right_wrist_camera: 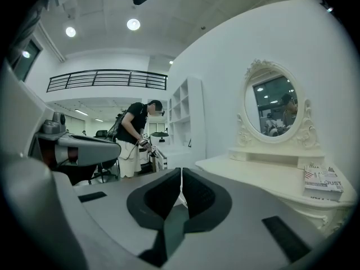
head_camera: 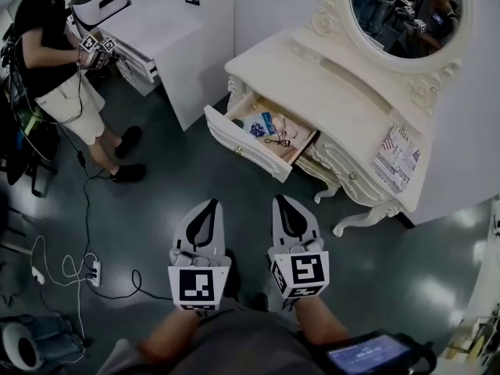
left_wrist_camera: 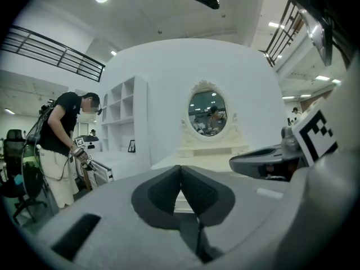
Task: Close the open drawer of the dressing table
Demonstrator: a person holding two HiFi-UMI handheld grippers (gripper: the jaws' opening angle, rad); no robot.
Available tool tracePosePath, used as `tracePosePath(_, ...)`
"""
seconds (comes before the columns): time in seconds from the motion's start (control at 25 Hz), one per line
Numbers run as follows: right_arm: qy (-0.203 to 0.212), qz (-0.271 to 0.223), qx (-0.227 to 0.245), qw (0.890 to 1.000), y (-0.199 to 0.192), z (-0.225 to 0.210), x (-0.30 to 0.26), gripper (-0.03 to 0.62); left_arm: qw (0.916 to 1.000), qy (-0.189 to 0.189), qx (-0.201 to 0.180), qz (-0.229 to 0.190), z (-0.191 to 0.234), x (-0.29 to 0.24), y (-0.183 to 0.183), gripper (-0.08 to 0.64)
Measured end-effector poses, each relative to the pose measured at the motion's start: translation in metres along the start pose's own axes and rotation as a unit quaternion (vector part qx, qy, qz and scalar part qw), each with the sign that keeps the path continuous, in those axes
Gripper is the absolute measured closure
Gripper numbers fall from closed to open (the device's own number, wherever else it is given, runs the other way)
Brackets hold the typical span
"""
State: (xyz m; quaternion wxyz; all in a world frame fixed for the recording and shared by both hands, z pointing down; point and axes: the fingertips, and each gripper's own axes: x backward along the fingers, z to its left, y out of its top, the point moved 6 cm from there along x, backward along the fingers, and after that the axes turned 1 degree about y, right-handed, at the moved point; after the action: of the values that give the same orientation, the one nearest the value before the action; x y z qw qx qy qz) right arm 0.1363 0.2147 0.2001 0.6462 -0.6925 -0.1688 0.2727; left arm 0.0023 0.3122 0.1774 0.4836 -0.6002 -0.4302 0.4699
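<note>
In the head view, the drawer (head_camera: 262, 135) of the dressing table (head_camera: 344, 104) stands pulled well out at the table's left end, with a blue packet and a dark cord-like item lying inside. The left gripper (head_camera: 206, 207) and the right gripper (head_camera: 286, 203) sit side by side low in the view, well apart from the drawer front. By my judgement none of the closing is done: the front has yet to be reached and pushed in flush. A magazine (head_camera: 397, 158) lies on the tabletop near its right end, and its cover carries print in which only large letters like "JUST" can be made out. The cubes on the grippers bear black-and-white square markers, with no words. The text on a small screen (head_camera: 367, 356) at the bottom edge is too small to read.

In the left gripper view, the jaws are pressed together with nothing between them. The oval mirror (left_wrist_camera: 207, 112) and the tabletop show ahead; the drawer is hidden behind the gripper's own body. No writing is legible here.

In the right gripper view, the jaws are likewise clenched and empty. The magazine lies at the right, "JUST" readable on its cover and the finer print not. The drawer does not show here either
</note>
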Motion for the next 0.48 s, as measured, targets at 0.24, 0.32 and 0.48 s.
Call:
tracePosePath(0.24, -0.029, -0.009, 0.004, 1.0, 0.021, -0.004, -0.047, 0.577, 0.9996, -0.024, 0.0, -0.014, 0.037, -0.043, 0.015, 0.545)
tracePosePath(0.32, -0.037, -0.015, 0.009, 0.999, 0.028, -0.005, -0.059, 0.577, 0.9989, -0.034, -0.01, -0.03, 0.048, -0.055, 0.02, 0.545)
tracePosePath(0.48, -0.057, -0.026, 0.013, 0.998, 0.042, -0.008, -0.074, 0.577, 0.9976, -0.052, -0.015, -0.043, 0.061, -0.074, 0.03, 0.545)
